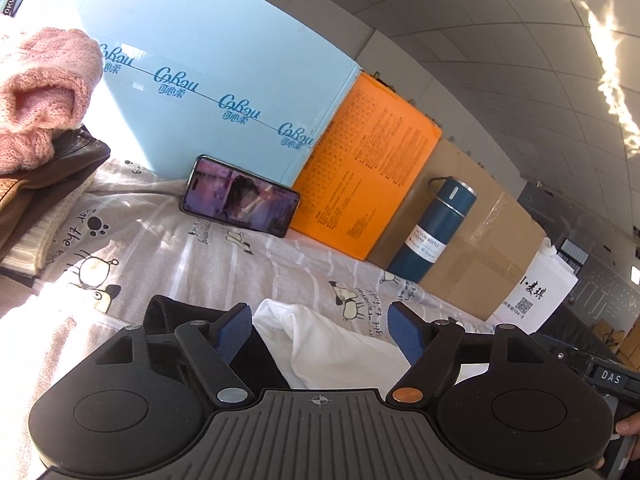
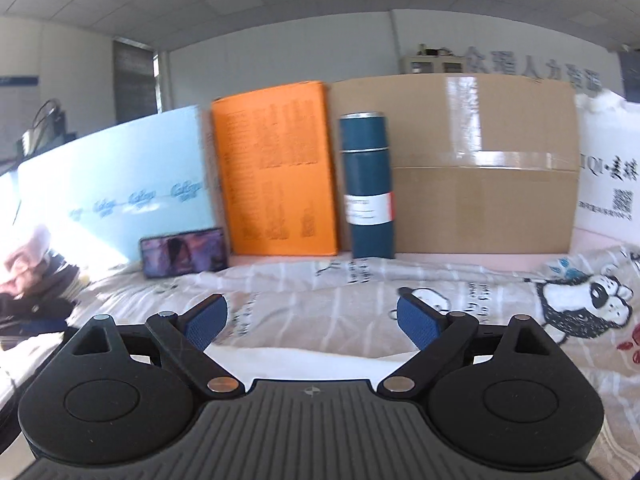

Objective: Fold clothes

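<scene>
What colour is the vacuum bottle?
Dark teal vacuum bottle with a white label; clearest in the right wrist view.

Both the left gripper [image 1: 322,330] and right gripper [image 2: 312,316] were matte black with ribbed base plates bearing a small crosshair mark, round discs either side, silver and copper-toned pivot rivets, blue textured finger pads [image 1: 236,326], "DAS" lettering on one housing

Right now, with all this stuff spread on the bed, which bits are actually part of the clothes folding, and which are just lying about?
Part of the job:
white garment
black garment
clothes pile
left claw, open
right claw, open

Just lying about:
phone
flask
blue box
orange box
brown box
white box
</scene>
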`<act>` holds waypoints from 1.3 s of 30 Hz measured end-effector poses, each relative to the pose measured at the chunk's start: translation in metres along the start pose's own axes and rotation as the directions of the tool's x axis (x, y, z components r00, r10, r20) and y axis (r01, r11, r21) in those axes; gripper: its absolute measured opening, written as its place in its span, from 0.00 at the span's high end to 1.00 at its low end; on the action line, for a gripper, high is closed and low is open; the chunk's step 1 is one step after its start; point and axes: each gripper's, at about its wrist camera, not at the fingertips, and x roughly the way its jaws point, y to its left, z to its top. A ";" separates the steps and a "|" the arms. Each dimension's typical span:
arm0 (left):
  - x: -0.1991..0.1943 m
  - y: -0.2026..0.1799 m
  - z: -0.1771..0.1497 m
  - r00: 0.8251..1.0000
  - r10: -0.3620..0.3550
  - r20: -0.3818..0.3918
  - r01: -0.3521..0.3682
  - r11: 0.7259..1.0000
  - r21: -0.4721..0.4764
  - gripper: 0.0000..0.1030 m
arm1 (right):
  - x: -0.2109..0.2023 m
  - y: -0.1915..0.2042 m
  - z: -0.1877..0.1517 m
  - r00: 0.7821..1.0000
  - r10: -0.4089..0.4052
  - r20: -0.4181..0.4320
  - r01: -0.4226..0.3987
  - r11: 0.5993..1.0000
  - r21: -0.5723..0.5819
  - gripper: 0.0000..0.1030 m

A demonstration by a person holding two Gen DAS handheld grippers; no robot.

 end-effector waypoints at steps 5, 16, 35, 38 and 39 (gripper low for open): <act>-0.008 -0.007 -0.004 1.000 -0.009 0.008 0.009 1.000 0.018 0.15 | -0.018 0.062 0.023 0.997 0.025 -0.069 -0.034 0.989 -0.142 0.09; -0.008 -0.018 -0.011 1.000 -0.027 -0.017 0.028 0.997 0.074 0.09 | -0.073 0.125 0.105 0.993 0.037 -0.113 -0.034 0.999 0.028 0.09; -0.007 -0.027 -0.014 1.000 -0.006 -0.029 0.010 0.989 0.144 0.08 | -0.156 0.132 0.229 0.996 0.085 0.038 -0.089 0.989 0.120 0.09; -0.007 -0.028 -0.014 1.000 -0.007 -0.029 0.011 0.989 0.151 0.08 | -0.194 0.125 0.273 0.992 0.003 0.126 -0.028 0.980 0.198 0.09; -0.007 -0.028 -0.014 1.000 -0.007 -0.030 0.012 0.988 0.153 0.08 | -0.208 0.123 0.287 0.987 -0.022 0.158 -0.015 0.974 0.225 0.09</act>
